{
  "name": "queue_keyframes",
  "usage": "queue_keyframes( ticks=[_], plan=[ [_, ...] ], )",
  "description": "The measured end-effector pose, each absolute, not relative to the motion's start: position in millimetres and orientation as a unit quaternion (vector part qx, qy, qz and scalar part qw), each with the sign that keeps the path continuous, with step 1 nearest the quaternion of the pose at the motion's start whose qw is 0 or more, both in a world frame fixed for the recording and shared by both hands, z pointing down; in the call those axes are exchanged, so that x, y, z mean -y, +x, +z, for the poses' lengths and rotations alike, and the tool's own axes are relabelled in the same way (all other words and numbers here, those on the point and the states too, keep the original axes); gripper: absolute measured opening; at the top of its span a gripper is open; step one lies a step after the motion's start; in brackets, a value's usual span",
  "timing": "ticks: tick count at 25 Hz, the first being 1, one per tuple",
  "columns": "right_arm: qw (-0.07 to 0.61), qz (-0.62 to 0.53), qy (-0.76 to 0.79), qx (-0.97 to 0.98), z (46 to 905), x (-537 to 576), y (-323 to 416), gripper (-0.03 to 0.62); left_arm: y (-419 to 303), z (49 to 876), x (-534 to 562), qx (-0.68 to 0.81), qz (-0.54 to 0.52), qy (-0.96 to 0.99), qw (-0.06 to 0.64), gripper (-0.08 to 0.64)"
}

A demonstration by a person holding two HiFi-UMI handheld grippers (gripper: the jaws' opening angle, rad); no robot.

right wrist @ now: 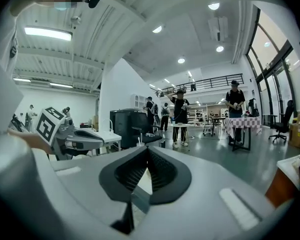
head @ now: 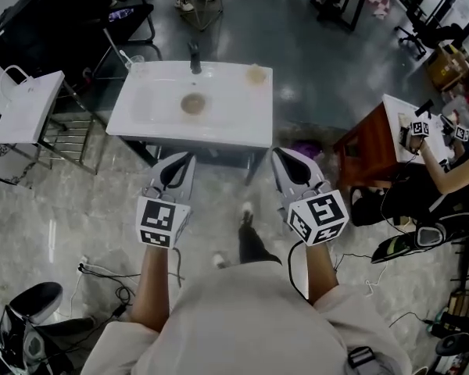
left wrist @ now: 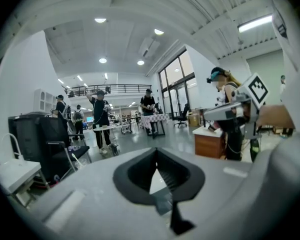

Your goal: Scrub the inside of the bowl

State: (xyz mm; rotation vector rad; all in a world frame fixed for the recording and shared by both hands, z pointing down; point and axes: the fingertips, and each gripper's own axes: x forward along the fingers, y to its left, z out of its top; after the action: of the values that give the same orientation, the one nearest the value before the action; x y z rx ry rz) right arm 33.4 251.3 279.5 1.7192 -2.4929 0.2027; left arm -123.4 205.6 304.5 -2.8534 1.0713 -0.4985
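Observation:
A white sink unit [head: 242,123] stands in front of me in the head view. In its basin lies a small brownish bowl [head: 192,103]. A tan scrubbing pad [head: 255,73] rests on the back right corner, next to the dark faucet [head: 195,57]. My left gripper [head: 190,157] and right gripper [head: 277,154] hover side by side just short of the sink's front edge, pointing at it. Both are shut and hold nothing. In the left gripper view the jaws [left wrist: 156,158] meet with nothing between them. The right gripper view shows the same [right wrist: 147,151]. Neither gripper view shows the bowl.
A clear cup [head: 135,62] sits on the sink's back left corner. A white bag [head: 27,104] on a rack stands to the left, with a black chair [head: 133,14] behind it. To the right, another person works at a wooden desk [head: 371,143]. Cables [head: 102,272] lie on the floor.

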Motion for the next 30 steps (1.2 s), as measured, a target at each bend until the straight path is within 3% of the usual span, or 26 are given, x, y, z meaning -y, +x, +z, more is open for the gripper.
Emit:
queue_keyframes(
  ticks=[14,28,30],
  plan=[
    [0.052,0.073,0.5,0.861,264,-48,107,0.005,-39,262,-17,-0.402,-0.159,-0.9,0.055,0.003],
    [0.059,0.122,0.527,0.839,320,35,210,0.005,65,300,81,-0.371,-0.207,-0.904,0.048,0.005],
    [0.068,0.132,0.529,0.836,331,40,219,0.006,81,314,90,-0.353,-0.22,-0.908,0.041,0.055]
  ],
)
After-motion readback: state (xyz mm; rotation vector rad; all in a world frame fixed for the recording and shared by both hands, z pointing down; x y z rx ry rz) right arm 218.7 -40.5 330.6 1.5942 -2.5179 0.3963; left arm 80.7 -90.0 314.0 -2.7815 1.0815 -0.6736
